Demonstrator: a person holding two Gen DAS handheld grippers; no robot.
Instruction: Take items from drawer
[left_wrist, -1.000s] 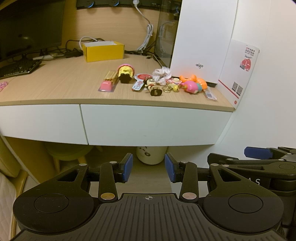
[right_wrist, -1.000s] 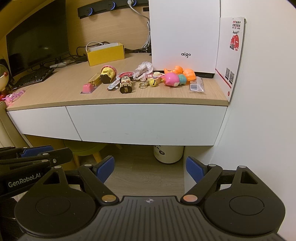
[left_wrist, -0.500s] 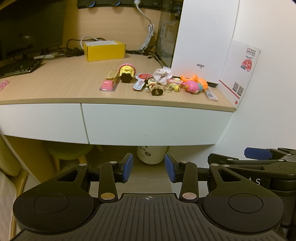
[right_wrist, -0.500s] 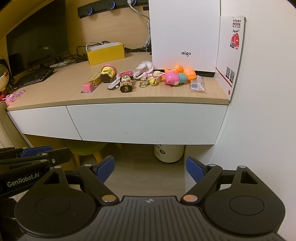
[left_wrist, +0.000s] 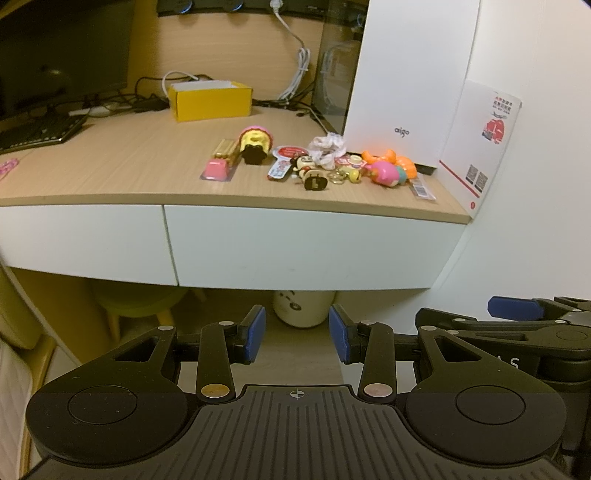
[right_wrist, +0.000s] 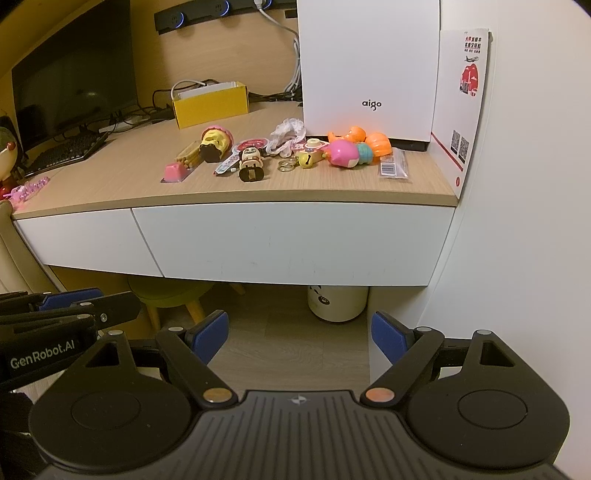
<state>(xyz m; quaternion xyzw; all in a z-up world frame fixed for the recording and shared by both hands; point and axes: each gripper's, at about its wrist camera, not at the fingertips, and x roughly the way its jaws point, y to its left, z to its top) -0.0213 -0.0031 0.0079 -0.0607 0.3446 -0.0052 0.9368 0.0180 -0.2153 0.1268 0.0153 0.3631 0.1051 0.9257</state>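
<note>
The white drawer (left_wrist: 303, 247) (right_wrist: 291, 243) under the wooden desk is shut, its flat front facing me. On the desktop above it lie several small toys: a pink and yellow figure (left_wrist: 255, 142) (right_wrist: 216, 142), a small doll (left_wrist: 310, 173) (right_wrist: 251, 164), a pink ball toy (left_wrist: 386, 173) (right_wrist: 343, 154) and a pink block (left_wrist: 216, 170) (right_wrist: 176, 172). My left gripper (left_wrist: 297, 334) hangs open and empty below and in front of the drawer. My right gripper (right_wrist: 299, 334) is open wider, also empty, at the same height.
A white computer case (right_wrist: 369, 70) and a leaning card (right_wrist: 465, 96) stand at the desk's right end by the wall. A yellow box (left_wrist: 210, 99), cables, keyboard (left_wrist: 37, 131) and monitor sit behind. A white bin (right_wrist: 338, 301) and green stool (right_wrist: 173, 295) stand under the desk.
</note>
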